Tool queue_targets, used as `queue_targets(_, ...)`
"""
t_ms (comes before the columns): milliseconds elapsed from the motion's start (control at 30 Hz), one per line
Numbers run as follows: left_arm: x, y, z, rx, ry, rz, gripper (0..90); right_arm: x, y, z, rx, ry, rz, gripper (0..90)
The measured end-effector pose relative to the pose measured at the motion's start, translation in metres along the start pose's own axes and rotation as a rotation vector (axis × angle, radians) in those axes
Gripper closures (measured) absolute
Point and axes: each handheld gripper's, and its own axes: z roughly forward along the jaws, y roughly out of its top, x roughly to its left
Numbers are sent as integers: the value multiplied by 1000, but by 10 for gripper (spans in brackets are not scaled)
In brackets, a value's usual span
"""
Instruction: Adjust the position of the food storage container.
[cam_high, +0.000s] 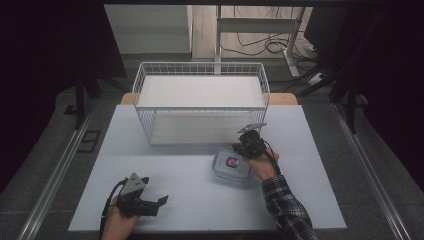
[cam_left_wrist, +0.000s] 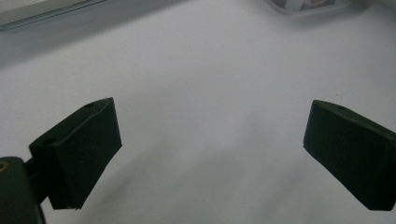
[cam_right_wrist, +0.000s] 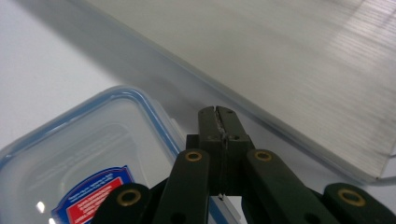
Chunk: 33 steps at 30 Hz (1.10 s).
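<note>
Nearest the person, the left gripper (cam_high: 159, 202) rests low over the white table (cam_high: 200, 200) by the front edge, its black fingers (cam_left_wrist: 79, 151) spread wide with bare table between them and nothing held. It sits well apart from the work and seems best kept there, out of the way.

Farther in and to the right, the clear rectangular plastic food container with a blue-rimmed lid and a red and blue label (cam_high: 231, 164) lies flat on the table, just in front of the basket. The right gripper (cam_right_wrist: 218, 115) sits at the container's far right edge, its fingers pressed together. From the right gripper view they appear closed at or over the lid's rim, but whether a thin lip is actually pinched between them cannot be told.

Judging by this, the step in hand is taking hold of the container by its rim. To do it well, the pinch should sit squarely on the edge, deep enough not to slip, and any lift should stay level so the box does not swing.

Beyond it stands the white wire basket with a pale flat liner (cam_high: 201, 70), a likely destination, with tall sides to clear
</note>
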Motion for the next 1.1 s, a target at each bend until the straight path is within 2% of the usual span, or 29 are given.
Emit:
queue_targets(67, 0, 0, 0, 0, 1, 0, 36, 0, -1, 0, 1, 4, -2, 894)
queue_targets(167, 0, 0, 0, 2, 0, 0, 37, 5, -3, -1, 3, 40, 15, 893)
queue_targets(467, -1, 0, 0, 1, 0, 1, 37, 41, -18, -8, 26, 108, -13, 893)
queue_targets(567, -1, 0, 0, 4, -2, 0, 38, 48, -22, -11, 25, 111, -19, 892)
queue_targets(600, -1, 0, 0, 5, -2, -1, 38, 51, -24, -14, 19, 99, -24, 891)
queue_targets(667, -1, 0, -1, 5, 0, -1, 38, 50, -28, -26, -8, 61, -23, 891)
queue_targets(700, -1, 0, -1, 1, 2, -2, 39, 44, -35, -40, -40, 19, -22, 892)
queue_targets(733, -1, 0, -2, 0, 1, -5, 39, 44, -35, -40, -40, 19, -22, 892)
queue_targets(767, -1, 0, -2, -1, 1, -8, 41, 41, -41, -48, -49, 4, -7, 892)
queue_targets(800, 0, 0, -2, 0, 2, -10, 42, 36, -55, -62, -53, -13, 23, 892)
queue_targets(833, 0, 0, -2, 0, 3, -13, 42, 36, -55, -62, -53, -13, 23, 892)
queue_targets(867, -1, -1, -2, 2, 4, -12, 42, 33, -72, -71, -40, -26, 40, 892)
queue_targets(900, -1, -1, -2, 5, 4, -12, 42, 33, -72, -71, -40, -26, 40, 892)
queue_targets(933, -1, 0, -1, 7, 4, -7, 43, 32, -87, -75, -18, -23, 69, 892)
queue_targets(967, -1, 0, -1, 7, 4, -7, 42, 32, -87, -75, -18, -23, 69, 892)
queue_targets(1000, -1, 0, -1, 8, 6, -4, 43, 32, -99, -77, -4, -8, 94, 892)
queue_targets(1100, -2, 0, -2, 10, 6, -3, 43, 34, -104, -77, 5, 16, 109, 892)
